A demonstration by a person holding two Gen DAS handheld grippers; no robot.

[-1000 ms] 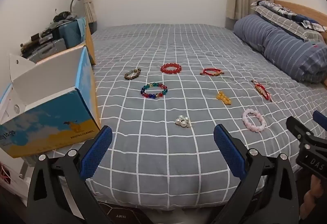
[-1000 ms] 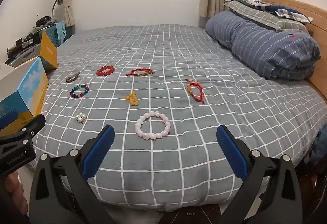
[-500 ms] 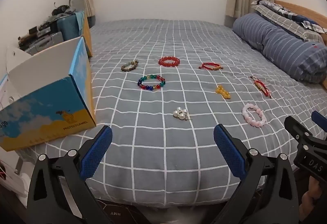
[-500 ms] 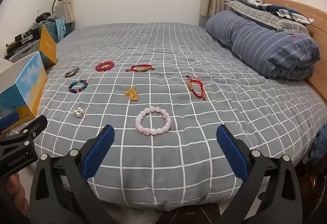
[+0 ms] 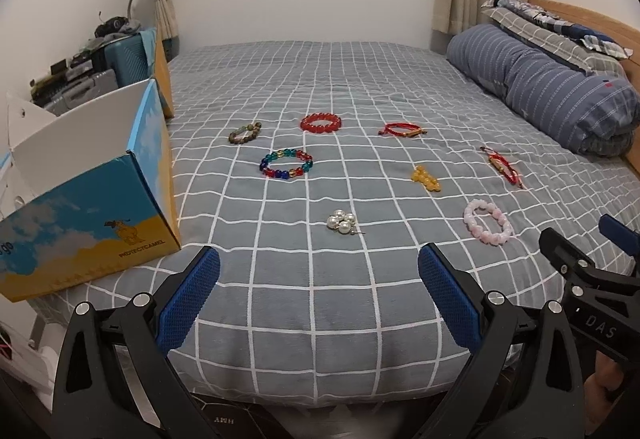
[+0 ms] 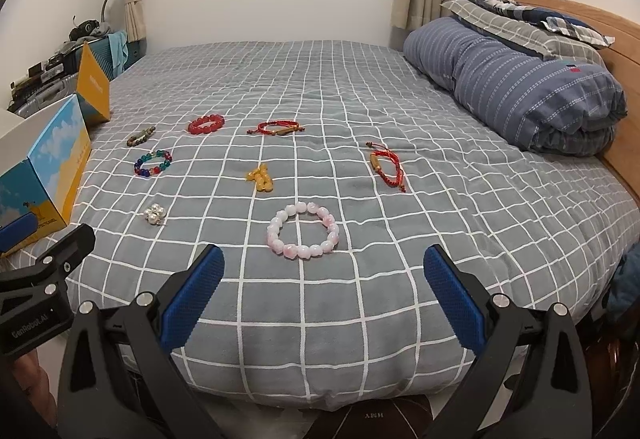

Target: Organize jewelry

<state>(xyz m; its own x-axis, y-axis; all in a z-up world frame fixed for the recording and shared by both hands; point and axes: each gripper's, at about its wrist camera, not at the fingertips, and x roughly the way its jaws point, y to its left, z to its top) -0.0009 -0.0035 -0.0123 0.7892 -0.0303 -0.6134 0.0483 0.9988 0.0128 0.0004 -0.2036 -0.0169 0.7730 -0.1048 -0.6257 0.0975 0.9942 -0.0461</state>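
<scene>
With both the left gripper (image 5: 319,271) and right gripper (image 6: 323,273) hanging wide and empty, the pink bracelet (image 6: 303,229) lying loose on the bed (image 6: 360,303) is risking sliding off the pads.

The cardboard box (image 5: 100,223) at the left edge of the bed reads "PROTECTCAMEL" under a camel drawing (plus a cut-off "go" at its left). The right gripper (image 5: 592,303), seen from the left wrist, shows "DAS". The left gripper (image 6: 36,299), seen from the right wrist, reads "GenRobot.AI".
</scene>
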